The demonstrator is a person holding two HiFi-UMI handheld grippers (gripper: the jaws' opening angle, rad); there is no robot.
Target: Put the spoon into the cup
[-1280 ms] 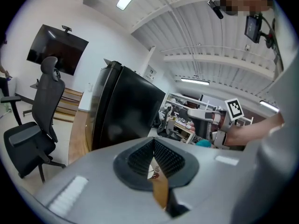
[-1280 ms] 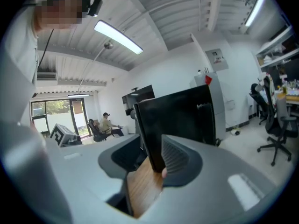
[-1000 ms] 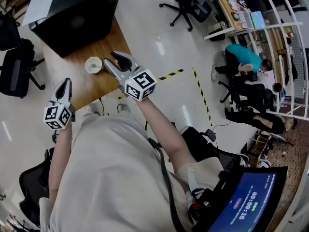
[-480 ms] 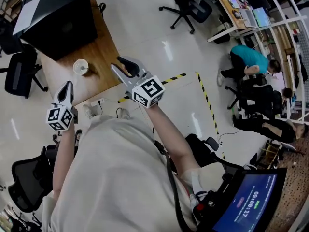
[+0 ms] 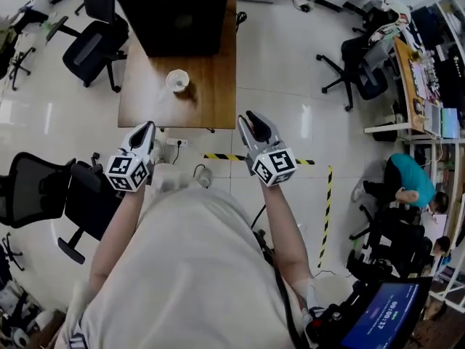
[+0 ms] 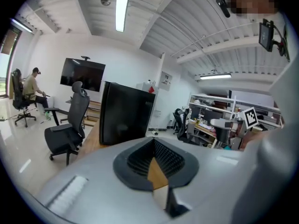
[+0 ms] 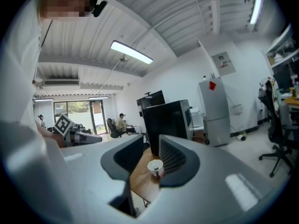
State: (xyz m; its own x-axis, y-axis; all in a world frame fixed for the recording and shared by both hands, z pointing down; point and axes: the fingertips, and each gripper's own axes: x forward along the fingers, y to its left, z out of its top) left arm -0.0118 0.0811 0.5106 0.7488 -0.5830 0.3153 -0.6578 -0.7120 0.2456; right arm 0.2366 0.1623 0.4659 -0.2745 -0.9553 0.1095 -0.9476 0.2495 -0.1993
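Observation:
A white cup (image 5: 177,80) stands on the wooden table (image 5: 211,86), in front of a big black box (image 5: 182,13). Something thin and dark shows inside the cup (image 7: 154,166); it is too small to name. My right gripper (image 5: 255,123) hangs over the floor just off the table's near edge. Its jaws are closing, with a small gap and nothing between them. Through that gap (image 7: 152,142) I see the cup far ahead. My left gripper (image 5: 147,128) is level with the right one, at the table's near left corner, shut and empty; its jaws (image 6: 153,141) frame a strip of tabletop.
Black office chairs stand left of the table (image 5: 91,46) and beside me (image 5: 36,187). Yellow-black tape (image 5: 218,156) runs on the white floor between my grippers. Another chair (image 5: 363,71) and desks with seated people (image 5: 407,177) fill the right side.
Both grippers have drawn back from the cup and the tabletop to beyond the table's near edge. The right jaws have narrowed. My head has turned, so the table now sits upright at the top.

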